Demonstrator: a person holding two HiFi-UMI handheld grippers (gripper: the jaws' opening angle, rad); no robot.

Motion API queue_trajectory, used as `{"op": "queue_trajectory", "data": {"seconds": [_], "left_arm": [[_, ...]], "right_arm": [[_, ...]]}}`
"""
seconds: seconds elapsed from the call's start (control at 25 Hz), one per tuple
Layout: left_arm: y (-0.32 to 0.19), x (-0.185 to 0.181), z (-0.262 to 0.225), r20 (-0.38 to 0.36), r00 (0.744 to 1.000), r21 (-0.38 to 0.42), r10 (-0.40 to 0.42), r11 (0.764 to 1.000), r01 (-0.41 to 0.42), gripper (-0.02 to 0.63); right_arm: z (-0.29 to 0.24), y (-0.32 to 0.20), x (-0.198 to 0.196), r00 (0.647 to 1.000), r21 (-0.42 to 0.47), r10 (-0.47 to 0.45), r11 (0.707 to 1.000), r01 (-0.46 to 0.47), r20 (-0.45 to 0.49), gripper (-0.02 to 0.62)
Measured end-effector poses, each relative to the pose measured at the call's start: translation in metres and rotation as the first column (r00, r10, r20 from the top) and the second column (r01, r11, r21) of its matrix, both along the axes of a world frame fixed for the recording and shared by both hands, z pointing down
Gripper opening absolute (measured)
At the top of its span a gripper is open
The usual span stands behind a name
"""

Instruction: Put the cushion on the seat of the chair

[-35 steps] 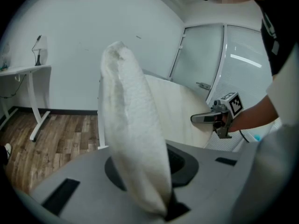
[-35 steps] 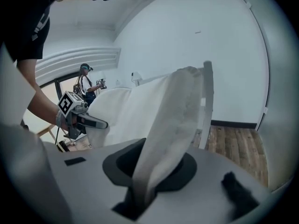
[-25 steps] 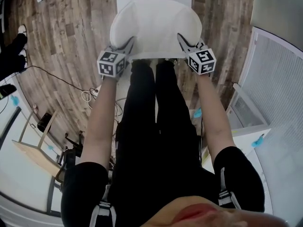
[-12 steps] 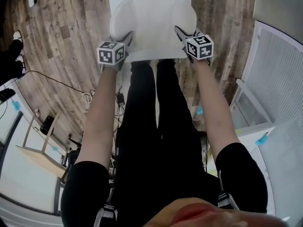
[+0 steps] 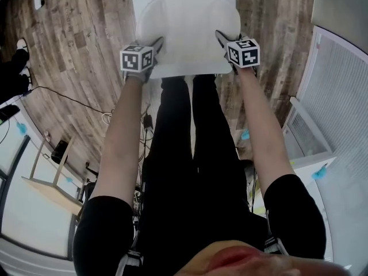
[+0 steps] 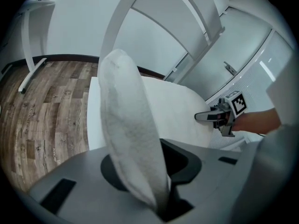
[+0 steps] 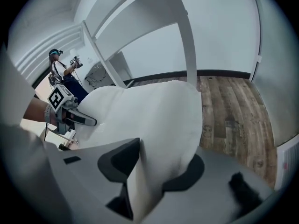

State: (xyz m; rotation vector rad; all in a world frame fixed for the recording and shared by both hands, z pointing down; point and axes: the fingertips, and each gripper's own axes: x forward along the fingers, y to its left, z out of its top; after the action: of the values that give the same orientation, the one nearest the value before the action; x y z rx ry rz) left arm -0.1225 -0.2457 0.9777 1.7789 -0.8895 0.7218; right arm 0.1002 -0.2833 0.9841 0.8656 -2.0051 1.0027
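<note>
The white cushion [image 5: 187, 22] lies flat over the white chair's seat [image 5: 190, 71], in front of my legs. My left gripper [image 5: 157, 41] grips its near left corner. My right gripper [image 5: 220, 35] grips the near right corner. In the left gripper view a fold of the cushion [image 6: 126, 139] runs up from between the jaws of the left gripper [image 6: 163, 192], pinched thin at the bottom. In the right gripper view a thicker fold of the cushion [image 7: 163, 125] fills the gap of the right gripper [image 7: 140, 181]. Both pairs of jaws have just been opening, with the cushion still between them.
The chair's white back rails [image 6: 140, 13] rise just beyond the cushion. Wood plank floor [image 5: 75, 45] surrounds the chair, with cables [image 5: 106, 117] at the left. A white cabinet [image 5: 339, 91] stands at the right, a wooden table [image 5: 49, 188] at the lower left. Another person [image 7: 63, 71] stands far off.
Both grippers have gone down and away from me with the cushion. The cushion has flattened onto the seat and now covers it almost edge to edge.
</note>
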Motion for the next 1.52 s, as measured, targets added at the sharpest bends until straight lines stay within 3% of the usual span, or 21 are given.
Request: {"op": "queue_trajectory", "data": {"seconds": [0.36, 0.84, 1.36, 1.52], "left_arm": [[0.003, -0.011, 0.018, 0.061, 0.997, -0.065, -0.038, 0.997, 0.042, 0.241], [-0.005, -0.024, 0.024, 0.192, 0.979, -0.065, -0.061, 0.995, 0.074, 0.344], [-0.009, -0.061, 0.019, 0.334, 0.935, 0.028, -0.12, 0.993, 0.118, 0.374], [-0.007, -0.073, 0.007, 0.343, 0.927, 0.059, -0.15, 0.989, 0.138, 0.374]], "right_arm": [[0.016, -0.006, 0.011, 0.996, -0.008, 0.001, 1.0, -0.002, -0.092, 0.225], [0.032, -0.008, 0.032, 0.985, -0.058, 0.034, 0.997, -0.044, -0.17, 0.314], [0.023, -0.012, 0.064, 0.971, -0.024, 0.108, 0.993, -0.116, -0.215, 0.328], [0.012, -0.01, 0.069, 0.969, -0.005, 0.136, 0.99, -0.14, -0.206, 0.327]]}}
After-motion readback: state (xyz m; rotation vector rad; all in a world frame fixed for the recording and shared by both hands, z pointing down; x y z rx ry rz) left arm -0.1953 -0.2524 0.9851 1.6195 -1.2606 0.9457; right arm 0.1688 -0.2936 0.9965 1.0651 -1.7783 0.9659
